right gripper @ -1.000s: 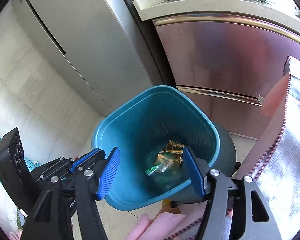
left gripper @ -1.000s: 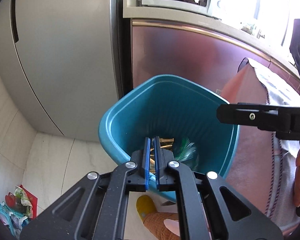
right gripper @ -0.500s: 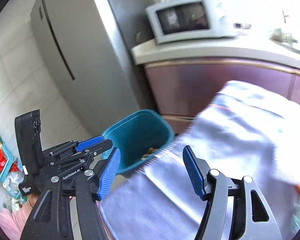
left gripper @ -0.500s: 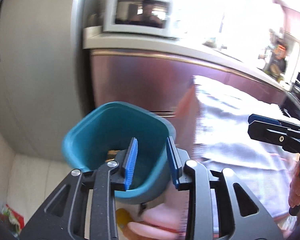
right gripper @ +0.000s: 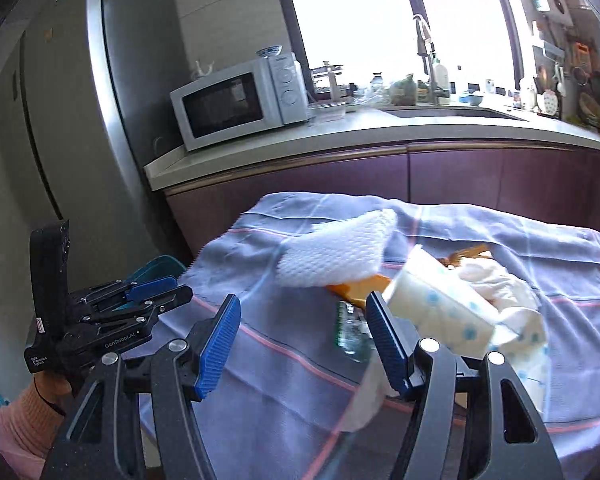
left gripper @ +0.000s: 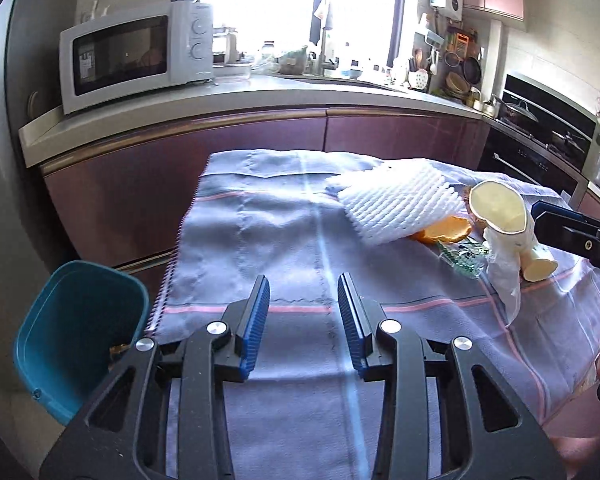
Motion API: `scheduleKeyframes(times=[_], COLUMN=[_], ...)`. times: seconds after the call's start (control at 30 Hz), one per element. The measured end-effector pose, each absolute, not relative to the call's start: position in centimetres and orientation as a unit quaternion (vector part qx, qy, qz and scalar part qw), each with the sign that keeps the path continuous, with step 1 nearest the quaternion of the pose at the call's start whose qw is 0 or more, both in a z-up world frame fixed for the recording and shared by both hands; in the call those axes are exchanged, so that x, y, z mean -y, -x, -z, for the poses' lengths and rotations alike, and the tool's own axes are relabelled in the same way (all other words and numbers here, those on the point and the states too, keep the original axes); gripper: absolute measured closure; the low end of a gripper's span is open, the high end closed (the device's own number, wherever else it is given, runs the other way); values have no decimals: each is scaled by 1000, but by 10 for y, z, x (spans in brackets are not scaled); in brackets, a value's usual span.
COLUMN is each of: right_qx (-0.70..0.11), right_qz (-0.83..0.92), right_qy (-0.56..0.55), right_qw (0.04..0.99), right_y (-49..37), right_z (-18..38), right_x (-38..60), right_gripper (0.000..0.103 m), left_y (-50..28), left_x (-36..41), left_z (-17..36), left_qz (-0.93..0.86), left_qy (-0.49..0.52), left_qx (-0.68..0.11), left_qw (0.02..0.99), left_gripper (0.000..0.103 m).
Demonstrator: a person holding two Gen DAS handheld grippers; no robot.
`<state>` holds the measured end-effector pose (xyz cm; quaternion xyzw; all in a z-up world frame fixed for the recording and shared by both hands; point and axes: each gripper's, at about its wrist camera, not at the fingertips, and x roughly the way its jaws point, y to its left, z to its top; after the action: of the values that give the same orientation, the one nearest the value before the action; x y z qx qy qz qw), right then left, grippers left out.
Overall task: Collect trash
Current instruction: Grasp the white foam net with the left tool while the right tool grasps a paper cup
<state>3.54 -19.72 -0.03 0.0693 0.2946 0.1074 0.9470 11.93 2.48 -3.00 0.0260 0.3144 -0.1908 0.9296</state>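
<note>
A teal trash bin [left gripper: 76,332] stands on the floor left of a table under a lilac cloth [left gripper: 280,240]; some trash lies in it. On the cloth's right part lie a white foam net [left gripper: 400,204], an orange peel [left gripper: 444,232], a green wrapper [left gripper: 460,262], a tipped paper cup [left gripper: 500,216] and white crumpled plastic [left gripper: 504,276]. My left gripper [left gripper: 303,322] is open and empty over the cloth's near left. My right gripper [right gripper: 304,346] is open and empty, just before the wrapper [right gripper: 352,328] and the cup [right gripper: 440,300].
A counter [left gripper: 220,100] with a microwave [left gripper: 136,56] runs behind the table, over maroon cabinets [right gripper: 460,176]. A grey fridge [right gripper: 80,120] stands at the left. An oven [left gripper: 540,140] is at the far right.
Both grippers swung up and right, from over the teal bin to over the table. The left gripper went from shut to open. The right stayed open.
</note>
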Motion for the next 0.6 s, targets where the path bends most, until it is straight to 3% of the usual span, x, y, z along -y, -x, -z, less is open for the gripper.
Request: scheduleKeyframes(times=[0.27, 0.4, 0.6], right_qx=[-296, -300, -300], right_qz=[-37, -26, -22], right_qy=[-38, 1, 65], right_qw=[954, 954, 951], right_y=[-38, -42, -48], right_z=[17, 27, 37], right_x=[238, 236, 224], right_gripper=[35, 28, 26], left_y=[-138, -150, -164], left_x=[35, 54, 76], left_z=[29, 31, 35], left_qz=[210, 211, 211], left_qy=[-82, -111, -137], left_qx=[-307, -306, -308], left_qw=[925, 922, 917], left_gripper=[65, 64, 62])
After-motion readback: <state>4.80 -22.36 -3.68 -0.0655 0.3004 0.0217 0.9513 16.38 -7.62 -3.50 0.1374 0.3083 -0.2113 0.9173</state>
